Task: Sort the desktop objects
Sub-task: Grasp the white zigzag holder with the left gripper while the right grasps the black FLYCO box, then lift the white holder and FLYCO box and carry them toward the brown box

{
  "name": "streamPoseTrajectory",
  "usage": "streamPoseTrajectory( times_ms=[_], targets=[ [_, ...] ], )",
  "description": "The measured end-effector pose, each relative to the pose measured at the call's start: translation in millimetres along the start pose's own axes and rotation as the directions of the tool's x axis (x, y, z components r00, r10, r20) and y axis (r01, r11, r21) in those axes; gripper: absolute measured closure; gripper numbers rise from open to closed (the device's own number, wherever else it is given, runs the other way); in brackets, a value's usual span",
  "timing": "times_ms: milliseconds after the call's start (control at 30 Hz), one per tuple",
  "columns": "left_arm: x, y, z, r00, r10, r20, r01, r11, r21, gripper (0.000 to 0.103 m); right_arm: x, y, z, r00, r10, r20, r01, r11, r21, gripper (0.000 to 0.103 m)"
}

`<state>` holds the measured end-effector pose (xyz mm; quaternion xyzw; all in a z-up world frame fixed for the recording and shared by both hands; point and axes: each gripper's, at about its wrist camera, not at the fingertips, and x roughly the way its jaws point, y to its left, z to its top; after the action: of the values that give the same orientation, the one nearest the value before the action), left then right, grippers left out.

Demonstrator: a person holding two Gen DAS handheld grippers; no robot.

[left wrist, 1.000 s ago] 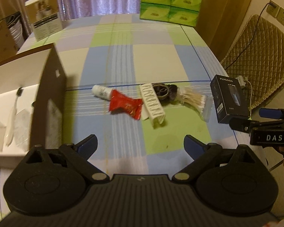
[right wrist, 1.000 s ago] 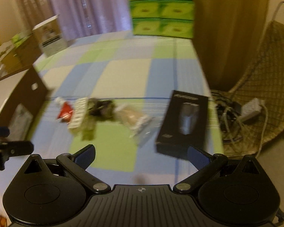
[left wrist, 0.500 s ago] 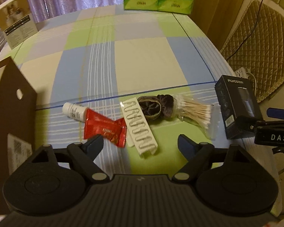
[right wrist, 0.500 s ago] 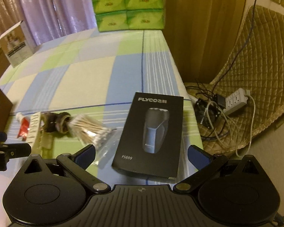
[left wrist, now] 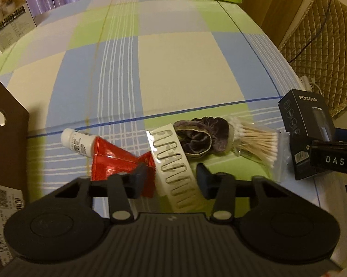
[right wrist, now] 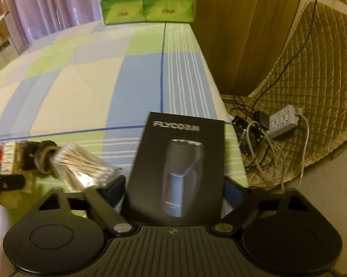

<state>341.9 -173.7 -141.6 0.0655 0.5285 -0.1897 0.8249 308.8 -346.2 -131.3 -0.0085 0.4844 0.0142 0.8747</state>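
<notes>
1. Left gripper (left wrist: 171,177): jaws partly open, straddling the near end of the white slotted strip (left wrist: 173,164), low centre of the left view. Contact not clear, so I can't tell if it grips.
2. Red packet (left wrist: 118,161) under the left finger, white bottle (left wrist: 77,142) just left of it.
3. Brown scrunchie (left wrist: 200,137) and cotton swab bag (left wrist: 257,142) right of the strip, mid frame.
4. Right gripper (right wrist: 173,189): fingers either side of the black shaver box (right wrist: 178,168), bottom centre of the right view; squeeze not confirmable.
5. Everything sits on the checked cloth (left wrist: 173,53).
</notes>
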Motion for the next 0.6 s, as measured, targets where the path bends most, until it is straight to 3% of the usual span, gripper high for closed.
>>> streamPoseTrajectory(
  times_ms=[33, 100, 433, 600],
  targets=[
    [0.5, 1.0, -0.5, 1.0, -0.007, -0.002, 0.007, 1.0, -0.005, 0.076, -0.8, -0.6, -0.9, 1.0, 0.0, 0.0, 0.0, 1.0, -0.009, 0.023],
    [-0.4, 1.7, -2.1, 1.0, -0.015, 0.0, 0.015, 1.0, -0.007, 0.078, -3.0, -1.2, -2.9, 1.0, 0.0, 0.001, 0.0, 1.0, -0.025, 0.025],
    [-25.1, 6.8, -47.3, 0.997, -0.059, -0.052, 0.06, 0.998, 0.008, 0.08, -29.1, -1.4, -37.1, 0.997, 0.015, -0.069, -0.018, 0.998, -0.053, 0.026],
    [-26.4, 6.9, -53.2, 0.997, -0.055, -0.06, 0.055, 0.998, -0.014, 0.08, -33.3, 0.3, -45.0, 0.997, 0.013, -0.071, -0.017, 0.998, -0.068, 0.026]
  ],
)
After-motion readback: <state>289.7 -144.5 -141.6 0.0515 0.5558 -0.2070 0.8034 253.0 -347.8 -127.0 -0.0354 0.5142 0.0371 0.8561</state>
